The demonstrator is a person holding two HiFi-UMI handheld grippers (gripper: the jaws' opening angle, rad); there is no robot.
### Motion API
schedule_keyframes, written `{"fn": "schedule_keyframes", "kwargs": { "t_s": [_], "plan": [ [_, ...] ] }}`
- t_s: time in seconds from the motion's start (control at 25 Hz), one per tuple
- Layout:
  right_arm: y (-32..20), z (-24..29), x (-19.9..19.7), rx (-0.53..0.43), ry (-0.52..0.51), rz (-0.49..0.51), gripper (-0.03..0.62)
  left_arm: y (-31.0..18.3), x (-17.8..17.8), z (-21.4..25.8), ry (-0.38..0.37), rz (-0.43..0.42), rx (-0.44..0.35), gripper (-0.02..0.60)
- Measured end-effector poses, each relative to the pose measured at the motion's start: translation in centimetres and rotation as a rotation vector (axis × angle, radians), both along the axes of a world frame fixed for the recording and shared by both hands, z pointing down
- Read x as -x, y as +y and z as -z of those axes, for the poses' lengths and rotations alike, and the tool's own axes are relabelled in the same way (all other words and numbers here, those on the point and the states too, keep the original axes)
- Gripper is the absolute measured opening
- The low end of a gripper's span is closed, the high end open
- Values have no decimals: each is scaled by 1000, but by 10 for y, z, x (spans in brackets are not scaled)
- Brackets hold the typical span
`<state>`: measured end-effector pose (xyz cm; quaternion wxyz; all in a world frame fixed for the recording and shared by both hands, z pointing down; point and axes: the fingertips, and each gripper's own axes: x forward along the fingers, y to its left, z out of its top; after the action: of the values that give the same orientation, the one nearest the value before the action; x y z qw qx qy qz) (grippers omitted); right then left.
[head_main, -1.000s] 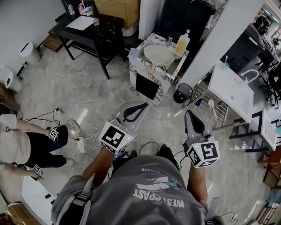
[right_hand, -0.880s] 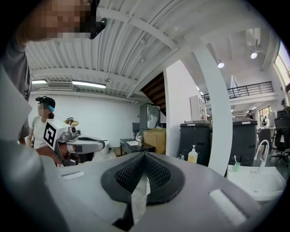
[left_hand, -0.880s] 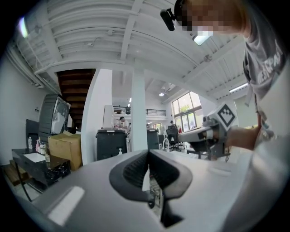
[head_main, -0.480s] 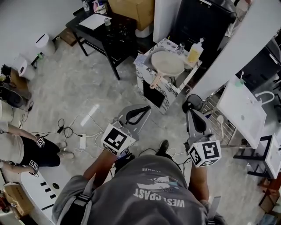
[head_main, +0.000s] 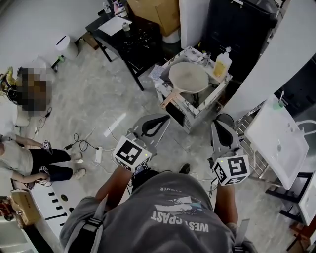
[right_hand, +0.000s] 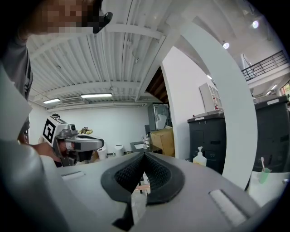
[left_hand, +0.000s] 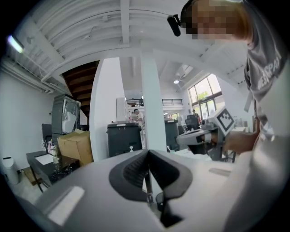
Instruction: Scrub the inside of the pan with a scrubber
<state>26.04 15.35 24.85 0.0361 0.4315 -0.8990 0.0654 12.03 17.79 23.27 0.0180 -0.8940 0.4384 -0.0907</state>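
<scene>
1. The pan [head_main: 188, 77], pale and round, lies flat on top of the marble-patterned stand [head_main: 183, 109] and fills most of that top. Its handle [head_main: 168, 100] sticks out over the stand's near-left edge.
2. A pump bottle [head_main: 223, 63] of yellowish liquid stands upright on the stand's far-right corner, just beside the pan's rim.
3. The left gripper [head_main: 162, 118] is held out on the stand's near-left side, apart from it, pointing roughly toward the pan's handle. In the left gripper view its tongs are pressed together at the tips, with nothing between the ribbed pads.
4. The right gripper [head_main: 217, 124] is held out on the stand's near-right side, also clear of it. In the right gripper view its tongs narrow to a closed seam and hold nothing.
5. The person holding the grippers [head_main: 168, 217], in a grey shirt, stands on the near side of the stand with both forearms stretched toward it.
6. Off the stand's far-left side stands a black table [head_main: 129, 37] with a sheet of paper on it. A cardboard box [head_main: 158, 12] sits just beyond that table.
7. To the stand's right, well apart from it, is a white basin unit [head_main: 276, 141].
8. Far to the stand's left a seated person [head_main: 29, 160] is on the pale floor. A white power strip [head_main: 98, 154] lies between that person and the left gripper.
</scene>
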Motion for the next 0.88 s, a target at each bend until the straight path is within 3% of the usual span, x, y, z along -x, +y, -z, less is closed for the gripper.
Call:
{"fn": "schedule_keyframes", "kwargs": {
  "t_s": [0.32,0.56,0.88],
  "plan": [
    [-36,-8,-17,10,-33,33,2,-31,-15,7,-43,49,-22,2],
    [-63,-7,-8,12,-7,14,2,-62,10,2,-18,67,-13,2],
    [-104,4,33,15,48,-58,2,-122,59,8,27,10,-40,2]
  ]
}}
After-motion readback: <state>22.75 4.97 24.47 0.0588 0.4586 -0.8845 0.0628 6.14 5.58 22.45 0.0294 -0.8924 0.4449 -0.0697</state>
